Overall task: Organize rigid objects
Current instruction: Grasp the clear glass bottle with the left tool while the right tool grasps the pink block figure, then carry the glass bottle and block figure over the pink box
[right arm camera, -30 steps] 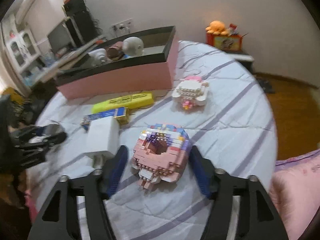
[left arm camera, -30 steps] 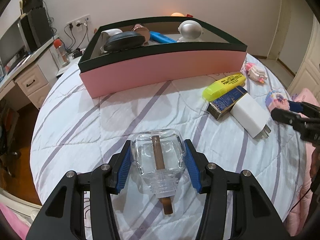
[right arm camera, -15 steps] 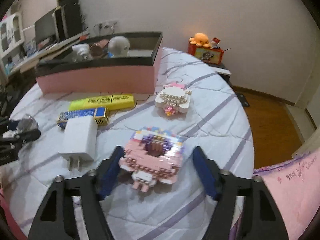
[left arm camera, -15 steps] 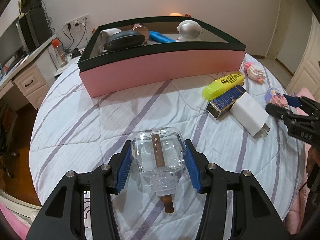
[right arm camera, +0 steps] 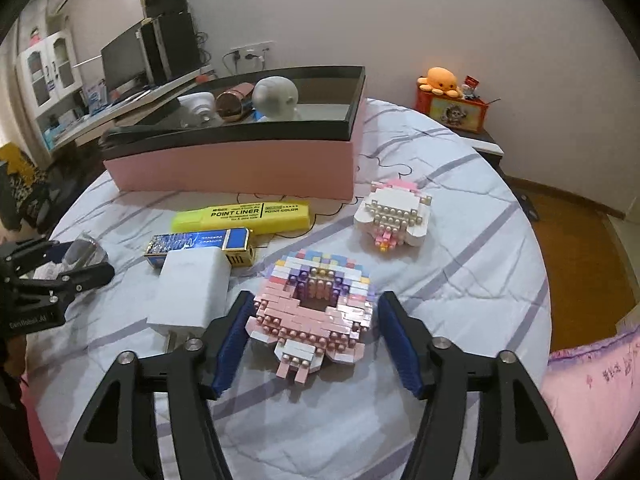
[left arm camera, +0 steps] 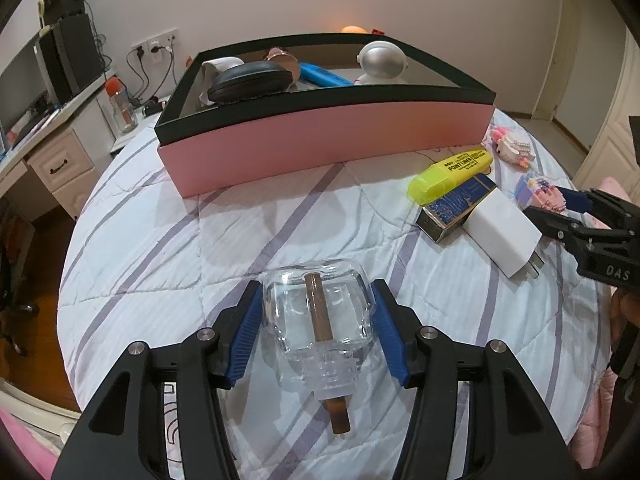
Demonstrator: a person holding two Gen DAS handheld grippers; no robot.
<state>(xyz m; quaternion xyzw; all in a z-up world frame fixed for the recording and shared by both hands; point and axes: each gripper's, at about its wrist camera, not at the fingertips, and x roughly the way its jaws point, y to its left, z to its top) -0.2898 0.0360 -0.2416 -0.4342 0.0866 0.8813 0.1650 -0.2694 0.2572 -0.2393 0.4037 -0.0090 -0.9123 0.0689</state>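
Our left gripper's point(left arm camera: 318, 332) blue fingers point(left arm camera: 245, 334) are opening around a clear glass bottle point(left arm camera: 318, 318) lying on the striped bedspread point(left arm camera: 160, 240), both pads just beside its walls. We angle the right gripper point(right arm camera: 314, 338) downward too, jaws opening astride a pink brick-built figure point(right arm camera: 314, 314), clear of its sides. Beyond stands the pink storage box point(left arm camera: 320, 136), near a desk point(left arm camera: 48, 152).

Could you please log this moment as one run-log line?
left gripper: straddles glass bottle, grip unclear | right gripper: jaws opening, pink brick figure between, unheld | both on bed, outside pink box
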